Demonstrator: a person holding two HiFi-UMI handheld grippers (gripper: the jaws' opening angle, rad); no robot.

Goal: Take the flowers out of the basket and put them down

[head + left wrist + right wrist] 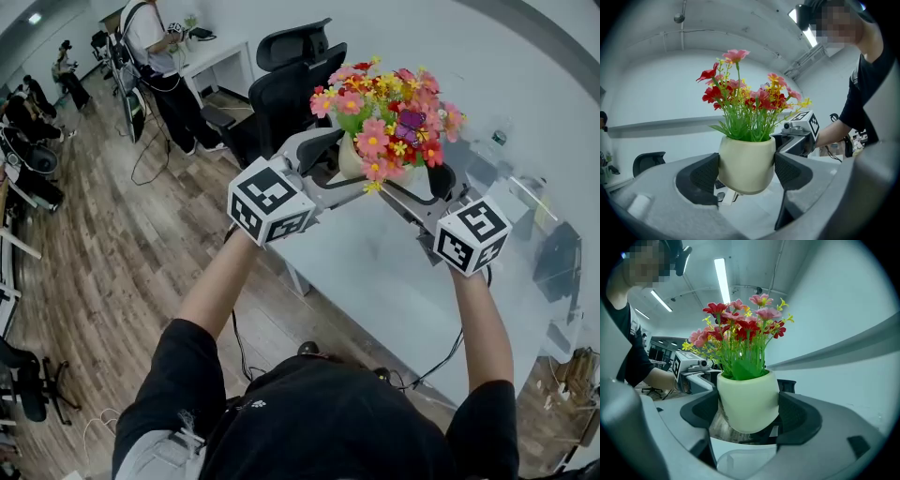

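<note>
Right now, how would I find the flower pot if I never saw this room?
Look over the white table, where the left gripper and right gripper meet. Squeezed between both is a small cream pot, the only thing bursting with red, pink and yellow flowers.

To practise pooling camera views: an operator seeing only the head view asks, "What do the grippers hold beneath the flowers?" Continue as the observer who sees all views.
Observer: The left gripper's jaws press both sides of a smooth, rounded cream pot holding the red, pink and yellow flowers.
Operator: And the right gripper?
Observer: Its jaws squeeze that same pot.
Operator: Is the pot resting on anything?
Observer: No, its base hangs clear above the white tabletop.
</note>
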